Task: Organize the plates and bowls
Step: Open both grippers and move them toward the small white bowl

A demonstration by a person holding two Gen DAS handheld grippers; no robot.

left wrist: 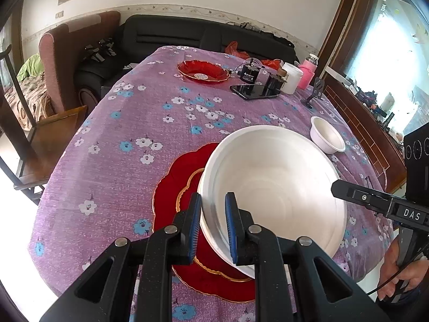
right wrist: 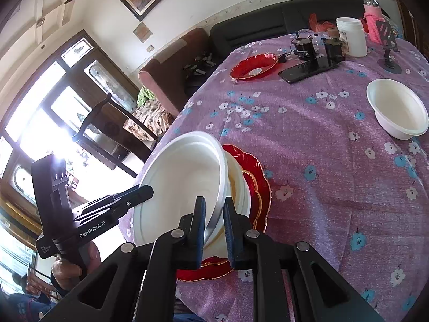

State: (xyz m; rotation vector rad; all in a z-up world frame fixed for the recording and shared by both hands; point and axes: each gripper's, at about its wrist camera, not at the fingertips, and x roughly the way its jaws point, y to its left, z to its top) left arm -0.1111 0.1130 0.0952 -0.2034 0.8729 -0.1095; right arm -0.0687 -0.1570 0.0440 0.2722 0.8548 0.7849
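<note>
A large white bowl (left wrist: 276,177) (right wrist: 185,177) hangs tilted over a red gold-rimmed plate (left wrist: 171,187) (right wrist: 257,187) on the purple flowered tablecloth (left wrist: 120,123). My left gripper (left wrist: 213,201) (right wrist: 150,190) is shut on the bowl's near-left rim. On the opposite rim, my right gripper (right wrist: 214,204) (left wrist: 335,187) is shut as well. In the right wrist view a second white bowl (right wrist: 238,185) sits under it on the red plate. A small white bowl (left wrist: 328,136) (right wrist: 396,110) stands alone to the right. Another red plate (left wrist: 202,71) (right wrist: 253,67) lies at the far side.
A black phone (left wrist: 253,91) (right wrist: 305,71), small black devices, a white jar (left wrist: 292,77), a pink bottle (left wrist: 307,76) and a phone stand (left wrist: 315,94) crowd the far right of the table. A wooden chair (left wrist: 48,139) stands off the left edge.
</note>
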